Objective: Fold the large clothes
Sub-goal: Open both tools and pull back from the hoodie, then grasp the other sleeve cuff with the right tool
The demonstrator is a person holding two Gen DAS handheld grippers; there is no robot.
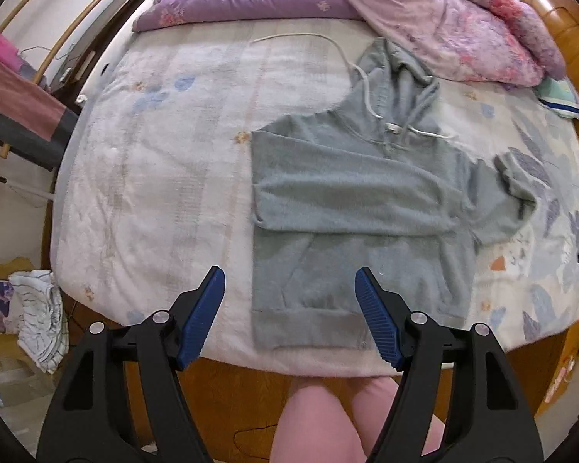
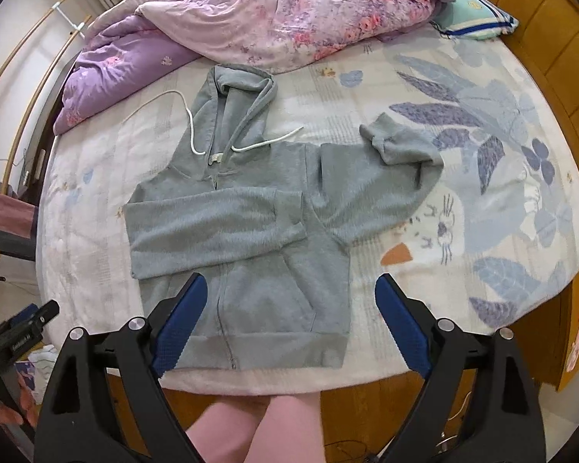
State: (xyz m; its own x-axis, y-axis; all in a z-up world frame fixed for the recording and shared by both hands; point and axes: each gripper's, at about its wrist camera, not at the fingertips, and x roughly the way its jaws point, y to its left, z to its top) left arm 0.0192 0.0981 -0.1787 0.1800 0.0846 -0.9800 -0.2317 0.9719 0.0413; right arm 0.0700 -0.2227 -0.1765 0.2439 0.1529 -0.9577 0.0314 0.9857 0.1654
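Hoodie (image 2: 243, 239) lies half-hidden behind left gripper (image 1: 289, 281) and right gripper (image 2: 291, 289), both released.

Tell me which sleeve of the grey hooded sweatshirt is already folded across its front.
The sleeve on the picture's left lies across the chest; the other sleeve still sticks out.

The left gripper (image 1: 289, 310) has two black, triangular plastic arms with long cut-out slots and round silver rivets at the pivots. Its fingers (image 1: 202, 318) carry blue pads ribbed with fine crosswise grooves. The right gripper (image 2: 291, 318) is built the same, though its blue fingers (image 2: 179, 326) show a dotted, knurled texture. The person's legs (image 1: 320, 420) at the near edge are in pale pink trousers.
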